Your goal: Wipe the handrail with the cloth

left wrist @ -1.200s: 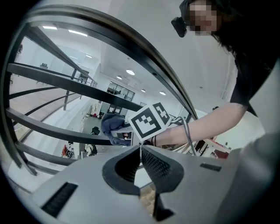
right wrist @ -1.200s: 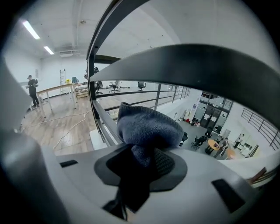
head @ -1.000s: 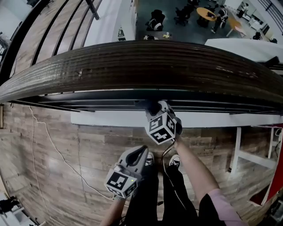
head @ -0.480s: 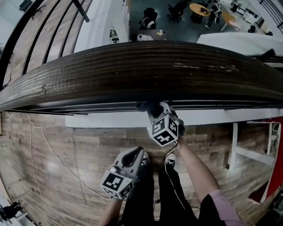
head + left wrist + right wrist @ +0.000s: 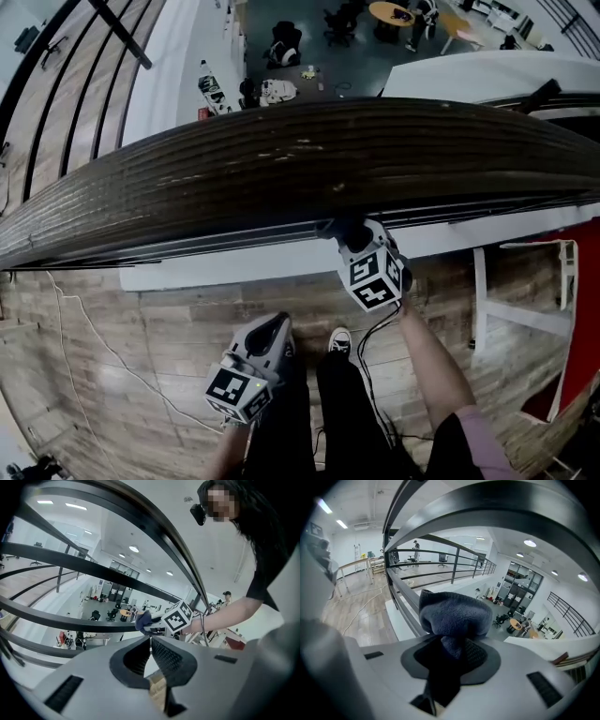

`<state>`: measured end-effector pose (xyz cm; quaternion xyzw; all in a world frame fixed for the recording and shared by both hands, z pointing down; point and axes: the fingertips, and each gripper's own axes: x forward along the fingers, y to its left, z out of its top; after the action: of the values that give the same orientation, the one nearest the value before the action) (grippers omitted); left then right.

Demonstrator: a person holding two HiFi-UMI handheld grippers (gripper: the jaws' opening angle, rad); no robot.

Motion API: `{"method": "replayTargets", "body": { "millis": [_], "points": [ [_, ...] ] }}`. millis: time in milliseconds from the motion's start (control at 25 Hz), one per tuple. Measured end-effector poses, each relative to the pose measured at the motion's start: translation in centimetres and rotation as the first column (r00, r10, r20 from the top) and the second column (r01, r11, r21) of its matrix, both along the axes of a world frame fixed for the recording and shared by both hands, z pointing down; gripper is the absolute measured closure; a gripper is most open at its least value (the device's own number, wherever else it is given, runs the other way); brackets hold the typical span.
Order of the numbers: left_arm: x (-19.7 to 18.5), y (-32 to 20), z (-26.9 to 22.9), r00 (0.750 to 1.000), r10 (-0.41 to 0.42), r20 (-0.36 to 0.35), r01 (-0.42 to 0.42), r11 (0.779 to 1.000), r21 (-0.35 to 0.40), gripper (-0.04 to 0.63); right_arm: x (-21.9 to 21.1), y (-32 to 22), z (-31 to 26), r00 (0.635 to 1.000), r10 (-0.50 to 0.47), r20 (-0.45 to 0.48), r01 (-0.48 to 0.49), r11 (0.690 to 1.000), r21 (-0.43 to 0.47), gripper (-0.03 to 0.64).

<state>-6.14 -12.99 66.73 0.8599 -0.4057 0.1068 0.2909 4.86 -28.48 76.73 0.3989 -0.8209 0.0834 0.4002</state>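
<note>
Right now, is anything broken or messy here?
Nothing looks broken or spilled. The handrail looks whole, the cloth is bunched in the right gripper, and the left gripper is shut and empty. Only a thin white cable snakes loose across the floor.

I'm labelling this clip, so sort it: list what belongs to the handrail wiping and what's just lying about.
Part of the job:
- handrail
- cloth, clamped in the right gripper

Just about:
- left gripper, jaws together on nothing, held low
- white frame standing on the wooden floor
- round table on the level below
</note>
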Motion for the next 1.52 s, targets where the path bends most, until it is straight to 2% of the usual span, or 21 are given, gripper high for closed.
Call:
{"method": "replayTargets", "body": {
  "millis": [360,680,760,920,1000,1160,1520],
  "points": [
    [7.3,-0.3,0.3,0.998,0.057,-0.013,-0.057,0.998,-0.013,0.595,15.1,-0.4,0.3,0.990,0.132,-0.048,-0.133,0.991,-0.003,0.509],
    [10.8,0.0,1.0,0.996,0.093,0.003,-0.093,0.996,-0.016,0.595,27.1,-0.8,0.6,0.961,0.264,-0.077,-0.264,0.965,0.011,0.508],
    [11.4,0.1,0.9,0.995,0.095,0.010,-0.094,0.995,-0.026,0.595,29.6,-0.8,0.4,0.947,0.310,-0.083,-0.310,0.951,0.013,0.508],
    [12.6,0.5,1.1,0.995,0.095,-0.011,-0.095,0.995,-0.028,0.595,33.6,-0.3,0.5,0.901,0.431,-0.060,-0.431,0.902,0.006,0.508],
    [13.4,0.6,0.9,0.994,0.107,-0.012,-0.107,0.994,-0.025,0.595,34.6,-0.1,0.5,0.888,0.458,-0.043,-0.458,0.889,-0.001,0.508],
    [14.3,0.4,0.1,0.994,0.109,-0.011,-0.109,0.994,-0.009,0.595,34.2,0.3,0.0,0.891,0.455,-0.007,-0.455,0.891,0.002,0.509],
    [11.4,1.3,-4.4,0.996,0.084,0.005,-0.084,0.996,0.031,0.595,27.2,4.3,-4.0,0.891,0.434,0.133,-0.437,0.899,-0.005,0.508]
  ]
}}
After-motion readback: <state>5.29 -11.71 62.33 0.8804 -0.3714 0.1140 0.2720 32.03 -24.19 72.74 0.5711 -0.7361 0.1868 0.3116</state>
